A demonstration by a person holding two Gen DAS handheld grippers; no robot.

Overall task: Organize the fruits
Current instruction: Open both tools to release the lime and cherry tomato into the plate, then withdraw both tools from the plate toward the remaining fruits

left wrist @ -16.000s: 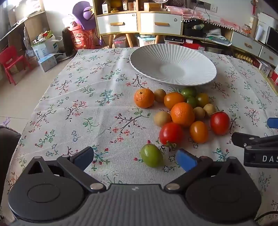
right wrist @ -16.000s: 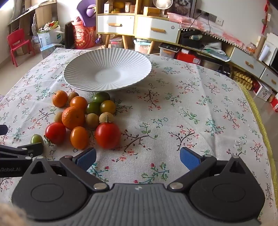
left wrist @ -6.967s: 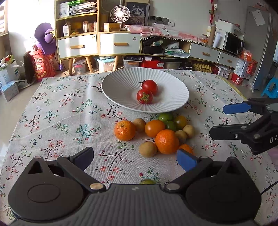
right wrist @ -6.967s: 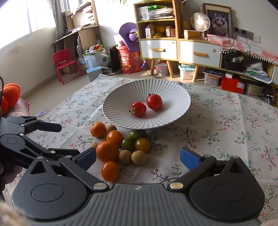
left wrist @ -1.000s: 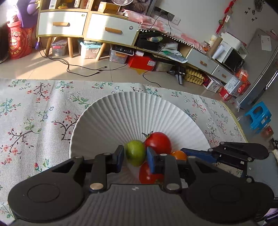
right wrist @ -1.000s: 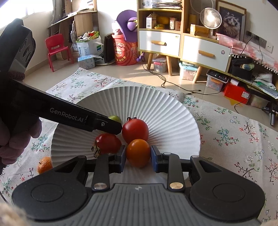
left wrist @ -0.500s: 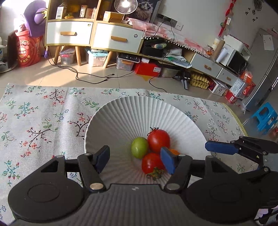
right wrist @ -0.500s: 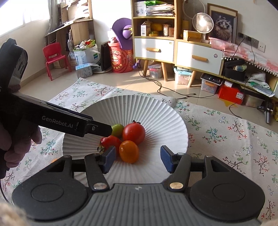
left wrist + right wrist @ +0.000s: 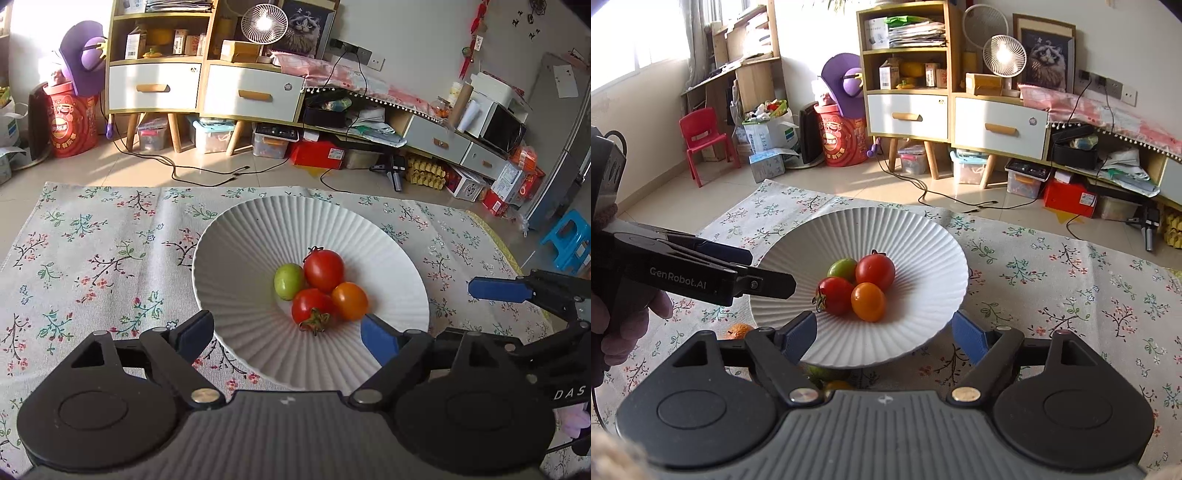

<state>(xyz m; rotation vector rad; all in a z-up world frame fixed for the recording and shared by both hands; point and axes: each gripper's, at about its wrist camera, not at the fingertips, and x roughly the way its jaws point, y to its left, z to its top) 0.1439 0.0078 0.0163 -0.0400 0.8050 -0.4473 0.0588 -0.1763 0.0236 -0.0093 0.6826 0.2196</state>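
White, ribbed plate on the floral-cloth surface, holding a touching cluster: green fruit, two red tomatoes, orange tomato. Left tongs and right tongs just been opening, now spread, nothing between them. Best lifted clear above the rim before swinging back, without nudging the pile; remaining fruit waiting beside the plate's near edge.

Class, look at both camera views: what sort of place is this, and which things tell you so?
Most likely a lived-in home living room: a wooden cabinet with white drawers, a small red child's chair, a framed cat picture, and a floral tablecloth under a white ribbed plate.
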